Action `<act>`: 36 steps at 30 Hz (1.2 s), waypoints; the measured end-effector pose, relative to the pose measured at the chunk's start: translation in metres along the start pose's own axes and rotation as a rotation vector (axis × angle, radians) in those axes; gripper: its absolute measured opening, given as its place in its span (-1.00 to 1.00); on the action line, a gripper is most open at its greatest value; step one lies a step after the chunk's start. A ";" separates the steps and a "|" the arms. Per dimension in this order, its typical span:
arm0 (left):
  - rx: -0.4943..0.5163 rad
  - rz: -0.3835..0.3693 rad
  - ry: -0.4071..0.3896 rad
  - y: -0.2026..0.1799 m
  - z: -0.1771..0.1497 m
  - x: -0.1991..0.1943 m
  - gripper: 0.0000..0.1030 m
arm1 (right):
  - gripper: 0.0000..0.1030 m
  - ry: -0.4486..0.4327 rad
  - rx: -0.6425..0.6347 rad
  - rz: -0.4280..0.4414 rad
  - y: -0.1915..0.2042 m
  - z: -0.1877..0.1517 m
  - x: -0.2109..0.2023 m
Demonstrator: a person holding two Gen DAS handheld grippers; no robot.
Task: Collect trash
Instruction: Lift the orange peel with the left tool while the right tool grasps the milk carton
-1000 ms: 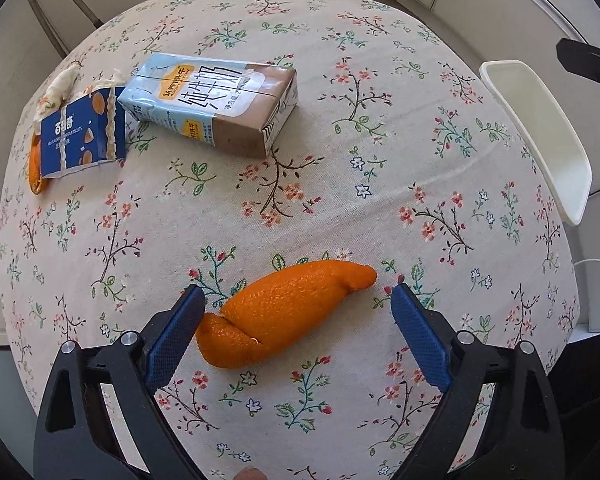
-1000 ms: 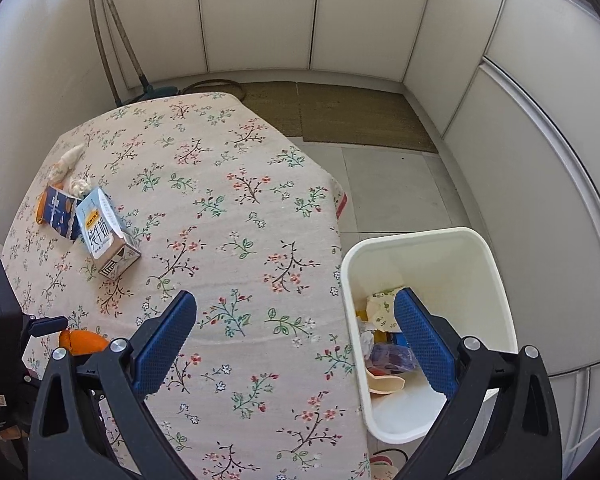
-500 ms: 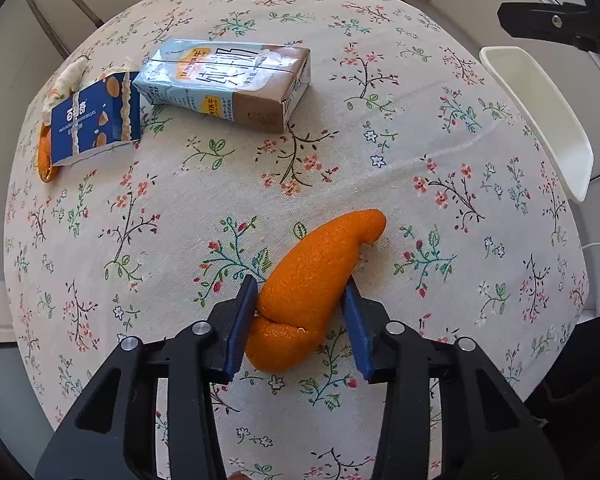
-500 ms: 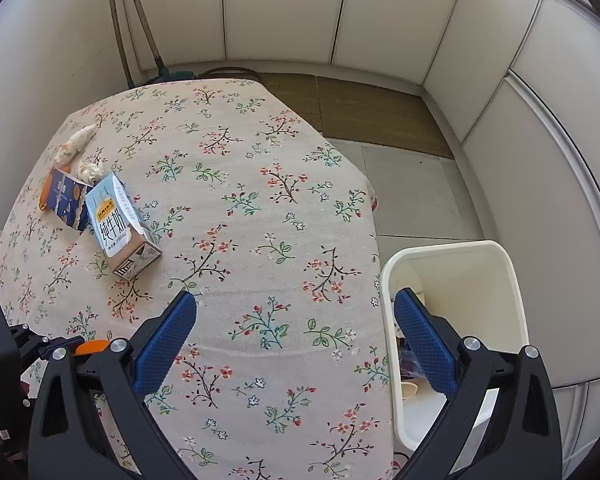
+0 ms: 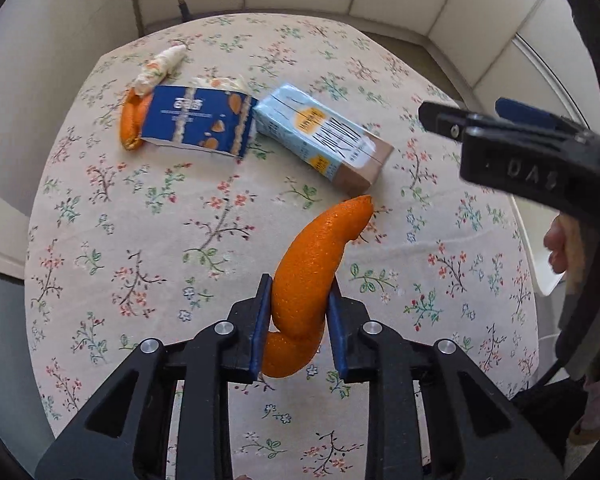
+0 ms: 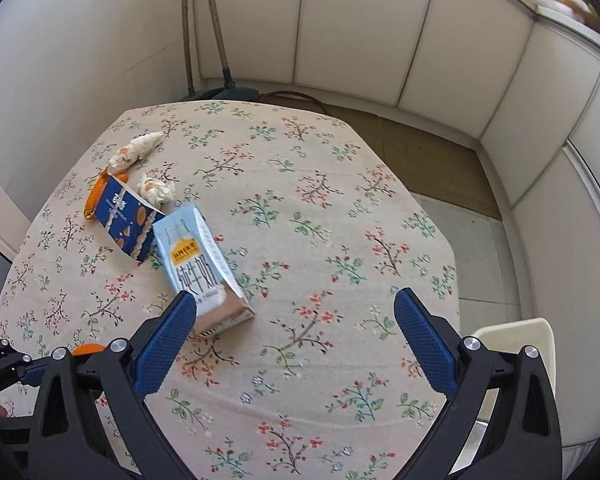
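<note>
Closing on a long piece of orange peel (image 5: 306, 276), the left gripper (image 5: 298, 320) has its two blue pads pressed against the peel's sides, and the curved tip of the peel points up toward the milk carton (image 5: 324, 142). The peel hangs above the flowered tablecloth (image 5: 140, 240), near the middle of the table.

The right gripper (image 6: 296, 344) stands wide with nothing between its pads; its left pad (image 6: 164, 344) is just beside the brown end of the carton, and I cannot tell if they touch.

Further back, near the left edge of the table, lie a blue snack box (image 6: 126, 220), another piece of peel (image 6: 94, 196) half under it, and two crumpled paper napkins (image 6: 134, 152), close together. The box touches the carton at one corner.

The right half of the tablecloth is bare up to its edge. Past the right edge of the table stands a white bin (image 6: 512, 336), lower than the table top. Behind the table, tiled floor and white wall panels.
</note>
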State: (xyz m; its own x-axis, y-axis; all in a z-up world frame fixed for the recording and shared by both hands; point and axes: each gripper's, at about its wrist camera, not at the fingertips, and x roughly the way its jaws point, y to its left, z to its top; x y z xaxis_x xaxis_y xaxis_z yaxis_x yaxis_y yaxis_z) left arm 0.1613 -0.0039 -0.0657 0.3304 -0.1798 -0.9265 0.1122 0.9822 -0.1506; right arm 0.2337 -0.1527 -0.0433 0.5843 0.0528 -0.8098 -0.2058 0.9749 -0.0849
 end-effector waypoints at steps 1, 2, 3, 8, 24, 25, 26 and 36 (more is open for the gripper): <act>-0.023 0.002 -0.006 0.007 0.002 -0.004 -0.51 | 0.87 -0.005 -0.014 0.007 0.007 0.002 0.003; -0.039 0.010 -0.012 0.015 0.002 -0.007 -0.51 | 0.87 -0.009 -0.031 0.014 0.015 0.005 0.006; -0.057 0.023 -0.020 0.023 0.001 -0.011 -0.51 | 0.87 -0.013 -0.044 0.017 0.021 0.007 0.010; -0.166 0.052 -0.054 0.064 0.003 -0.024 -0.52 | 0.87 -0.002 -0.092 0.045 0.047 0.015 0.030; -0.321 0.061 -0.097 0.114 0.005 -0.039 -0.52 | 0.85 0.132 -0.123 0.095 0.081 0.019 0.097; -0.322 0.062 -0.095 0.114 0.006 -0.038 -0.52 | 0.82 0.133 -0.122 0.093 0.081 0.018 0.099; -0.323 0.062 -0.094 0.114 0.006 -0.038 -0.52 | 0.70 0.131 -0.122 0.093 0.082 0.017 0.100; -0.337 0.064 -0.116 0.112 0.009 -0.041 -0.52 | 0.16 0.137 -0.070 0.106 0.076 0.014 0.096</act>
State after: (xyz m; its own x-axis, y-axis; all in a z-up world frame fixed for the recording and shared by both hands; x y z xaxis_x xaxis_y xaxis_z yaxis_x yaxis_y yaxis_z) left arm 0.1684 0.1133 -0.0416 0.4335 -0.1038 -0.8952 -0.2208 0.9508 -0.2171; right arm 0.2858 -0.0704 -0.1195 0.4450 0.1199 -0.8875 -0.3171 0.9479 -0.0309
